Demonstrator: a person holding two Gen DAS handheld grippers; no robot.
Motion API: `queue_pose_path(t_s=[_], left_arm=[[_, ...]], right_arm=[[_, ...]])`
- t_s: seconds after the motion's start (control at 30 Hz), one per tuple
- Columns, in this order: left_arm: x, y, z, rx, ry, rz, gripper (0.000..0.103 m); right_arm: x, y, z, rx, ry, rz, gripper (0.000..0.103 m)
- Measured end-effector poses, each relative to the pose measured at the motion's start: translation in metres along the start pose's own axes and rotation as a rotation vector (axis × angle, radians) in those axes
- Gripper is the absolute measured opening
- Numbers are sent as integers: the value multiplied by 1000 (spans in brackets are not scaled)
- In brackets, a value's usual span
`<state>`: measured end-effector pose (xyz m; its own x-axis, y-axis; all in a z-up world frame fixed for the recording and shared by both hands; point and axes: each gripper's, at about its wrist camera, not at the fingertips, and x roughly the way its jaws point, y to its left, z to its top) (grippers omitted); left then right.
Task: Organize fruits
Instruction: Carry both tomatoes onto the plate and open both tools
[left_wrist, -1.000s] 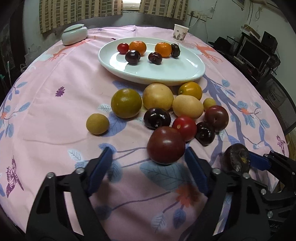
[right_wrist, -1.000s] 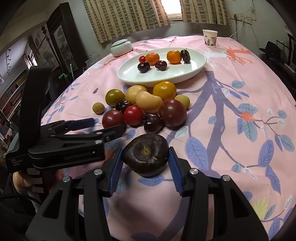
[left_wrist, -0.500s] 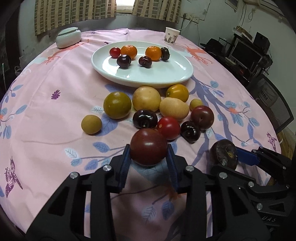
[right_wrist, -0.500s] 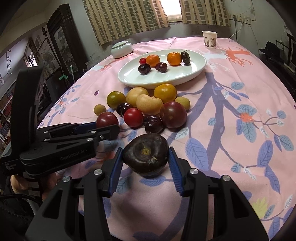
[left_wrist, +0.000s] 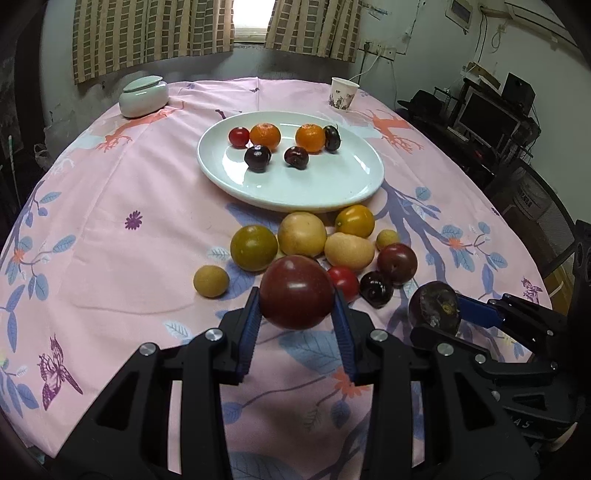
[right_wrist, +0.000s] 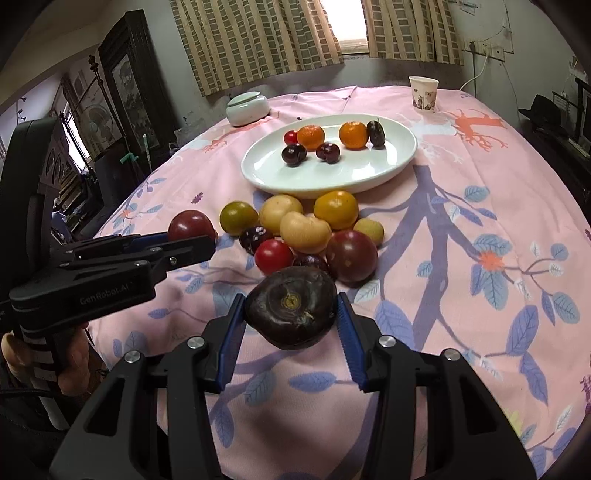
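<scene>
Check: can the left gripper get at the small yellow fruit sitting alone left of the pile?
Probably not yet. The left gripper is already shut on a dark red plum. The small yellow fruit itself sits clear, nothing blocking it.

Both wrist views near, angled down over table; share white plate (left_wrist: 354, 188) (right_wrist: 400, 162).

A pink tablecloth (left_wrist: 110, 229) printed with blue leaves and butterflies covers a round table. A lidded white jar (left_wrist: 144, 96) and a paper cup (left_wrist: 343, 94) stand near its far edge, below striped curtains (left_wrist: 155, 33).
</scene>
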<state>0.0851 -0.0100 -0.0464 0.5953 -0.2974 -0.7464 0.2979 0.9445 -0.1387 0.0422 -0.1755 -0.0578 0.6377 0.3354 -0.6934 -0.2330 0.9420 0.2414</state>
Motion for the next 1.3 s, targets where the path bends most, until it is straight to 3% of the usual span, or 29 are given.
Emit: queue_pose_path(t_s=[0.27,0.57,0.9,1.23,1.27,1.3], left_arm=[[1,-4,77,74,-46,29,39],[72,-5,163,64,-36,46,39],[146,0,202,28,42,79,39],[190,5,228,-6,90,108,41],[192,6,229,-7,90,114,42],[192,6,231,-4,86,118,49]], right_arm=[[4,-5,60,-85,-41,-3,49],[45,-38,142,-130,-71,-82,49],[101,-66,172,-105,11,-112,49],[141,-87,187,-71,63,-165,49],[143,-87,188,-71,64,-165,49],[145,-88,189,-74,61,-165,50]])
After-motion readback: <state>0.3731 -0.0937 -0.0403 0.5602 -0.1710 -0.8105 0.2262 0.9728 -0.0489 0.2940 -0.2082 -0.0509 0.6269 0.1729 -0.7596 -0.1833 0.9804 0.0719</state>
